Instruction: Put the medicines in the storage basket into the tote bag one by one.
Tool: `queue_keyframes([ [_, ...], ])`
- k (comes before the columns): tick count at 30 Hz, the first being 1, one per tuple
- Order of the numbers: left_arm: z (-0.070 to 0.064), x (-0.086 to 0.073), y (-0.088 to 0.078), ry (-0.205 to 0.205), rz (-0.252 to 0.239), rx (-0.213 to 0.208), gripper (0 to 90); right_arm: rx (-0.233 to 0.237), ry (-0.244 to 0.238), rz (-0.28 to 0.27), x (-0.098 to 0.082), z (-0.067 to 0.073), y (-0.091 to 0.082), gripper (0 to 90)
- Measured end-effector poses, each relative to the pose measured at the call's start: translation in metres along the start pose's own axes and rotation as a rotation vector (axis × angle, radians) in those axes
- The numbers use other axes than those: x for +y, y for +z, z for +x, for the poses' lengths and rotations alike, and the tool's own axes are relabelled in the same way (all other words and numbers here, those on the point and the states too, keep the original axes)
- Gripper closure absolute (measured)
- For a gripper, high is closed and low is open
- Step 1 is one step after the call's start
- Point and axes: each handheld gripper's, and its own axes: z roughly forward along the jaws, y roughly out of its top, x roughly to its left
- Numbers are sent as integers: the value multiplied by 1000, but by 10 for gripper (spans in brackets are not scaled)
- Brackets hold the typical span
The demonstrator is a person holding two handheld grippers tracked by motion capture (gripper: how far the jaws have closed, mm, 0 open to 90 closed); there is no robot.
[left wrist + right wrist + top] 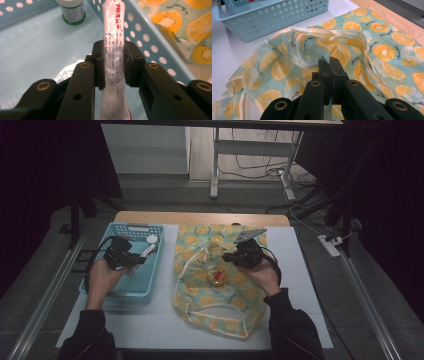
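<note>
Closest to us, our left gripper [113,65] clamps a white tube [113,37] between its two black pads, the tube standing along the line of the jaws over the pale blue basket [150,47]. We read "999" in red at the tube's far end, followed by red Chinese characters; the finer grey print lower down is too small to make out. Beyond it, on the basket floor, stands a small white bottle [72,11] with a green band at its base and a printed label we cannot read. From above, we hold this gripper [131,260] over the basket's middle. Our right gripper [329,66] has its jaws pressed together on a fold of the fruit-print cloth bag [384,53], whose pattern carries small dark script, illegible to us. A little red-and-yellow thing [218,277] lies on the bag.
</note>
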Motion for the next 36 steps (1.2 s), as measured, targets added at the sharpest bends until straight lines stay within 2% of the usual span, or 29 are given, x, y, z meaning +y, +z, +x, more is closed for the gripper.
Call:
queue_keyframes([
  [6,-8,1,-13,12,-38,-24,728,-3,3,-8,0,-1,-2,891],
  [10,-17,4,-21,18,-50,-43,728,-4,4,-8,0,-1,-2,891],
  [15,-33,10,-27,55,-56,-62,729,-5,2,-9,0,-1,-2,891],
  [36,-98,25,-20,197,-50,-173,728,-4,6,-15,0,-1,-3,891],
])
